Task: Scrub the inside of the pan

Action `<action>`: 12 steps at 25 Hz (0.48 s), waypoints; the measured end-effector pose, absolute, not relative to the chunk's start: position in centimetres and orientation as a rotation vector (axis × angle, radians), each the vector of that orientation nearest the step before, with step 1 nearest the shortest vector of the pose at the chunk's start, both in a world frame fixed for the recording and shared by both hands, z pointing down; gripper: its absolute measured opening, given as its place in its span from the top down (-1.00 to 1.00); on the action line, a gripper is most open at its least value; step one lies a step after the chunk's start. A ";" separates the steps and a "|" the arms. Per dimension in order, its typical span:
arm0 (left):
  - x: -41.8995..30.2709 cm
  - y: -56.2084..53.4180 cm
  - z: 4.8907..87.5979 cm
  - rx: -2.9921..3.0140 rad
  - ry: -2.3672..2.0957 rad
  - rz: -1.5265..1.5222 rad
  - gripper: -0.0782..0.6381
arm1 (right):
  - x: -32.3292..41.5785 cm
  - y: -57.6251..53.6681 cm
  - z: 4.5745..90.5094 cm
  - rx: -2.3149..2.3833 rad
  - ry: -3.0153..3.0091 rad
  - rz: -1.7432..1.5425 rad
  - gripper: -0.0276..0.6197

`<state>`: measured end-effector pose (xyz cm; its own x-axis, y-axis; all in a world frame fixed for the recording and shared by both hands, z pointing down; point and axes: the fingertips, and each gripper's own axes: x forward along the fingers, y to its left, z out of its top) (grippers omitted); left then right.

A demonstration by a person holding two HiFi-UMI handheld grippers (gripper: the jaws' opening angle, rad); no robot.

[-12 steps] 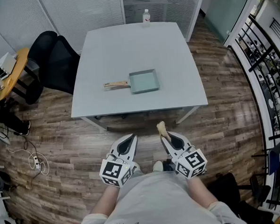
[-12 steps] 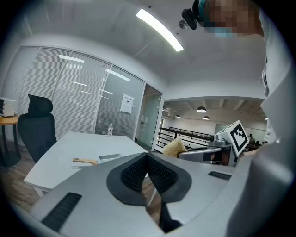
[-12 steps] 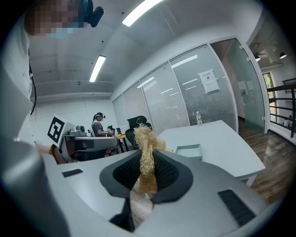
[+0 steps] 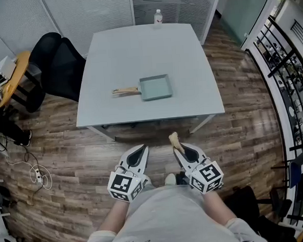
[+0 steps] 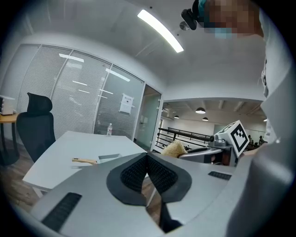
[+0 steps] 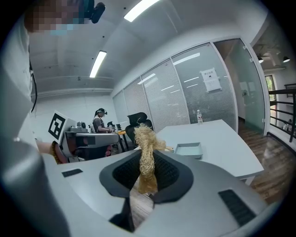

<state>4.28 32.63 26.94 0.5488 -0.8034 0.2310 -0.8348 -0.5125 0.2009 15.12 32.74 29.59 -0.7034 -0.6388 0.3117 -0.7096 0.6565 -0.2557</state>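
A pale green square pan (image 4: 155,87) with a wooden handle (image 4: 125,91) lies on the grey table (image 4: 142,52), well ahead of both grippers. In the right gripper view the pan (image 6: 188,149) shows on the table past the jaws. My right gripper (image 4: 176,143) is shut on a tan fibre scrubber (image 4: 174,139), whose tuft (image 6: 145,157) sticks up between the pads. My left gripper (image 4: 142,148) is shut with nothing in it; its pads (image 5: 147,172) meet. Both hang close to my body, short of the table's near edge. The pan (image 5: 107,158) is far off in the left gripper view.
A clear water bottle (image 4: 158,18) stands at the table's far edge. A black office chair (image 4: 56,62) sits left of the table, beside a round wooden table (image 4: 13,78). Cables (image 4: 37,173) lie on the wood floor at left. A railing (image 4: 287,74) runs along the right.
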 end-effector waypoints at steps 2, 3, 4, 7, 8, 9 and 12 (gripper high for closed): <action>3.9 32.7 27.1 2.499 -1.356 0.153 0.76 | 14.6 32.9 29.4 1.091 -2.679 0.518 0.67; 3.7 32.7 27.1 2.499 -1.356 0.151 0.76 | 14.3 32.9 29.4 1.090 -2.677 0.510 0.67; 3.5 32.7 27.2 2.498 -1.356 0.149 0.76 | 14.1 32.9 29.4 1.093 -2.672 0.504 0.66; 2.5 32.5 27.3 2.499 -1.353 0.141 0.75 | 13.3 32.6 29.3 1.123 -2.665 0.501 0.66; 2.1 32.5 27.3 2.499 -1.351 0.139 0.76 | 13.0 32.5 29.3 1.134 -2.665 0.501 0.66; 1.6 32.4 27.3 2.498 -1.350 0.135 0.76 | 12.6 32.5 29.2 1.142 -2.669 0.503 0.66; 0.1 32.2 27.4 2.494 -1.342 0.119 0.76 | 11.1 32.4 29.1 1.142 -2.687 0.505 0.66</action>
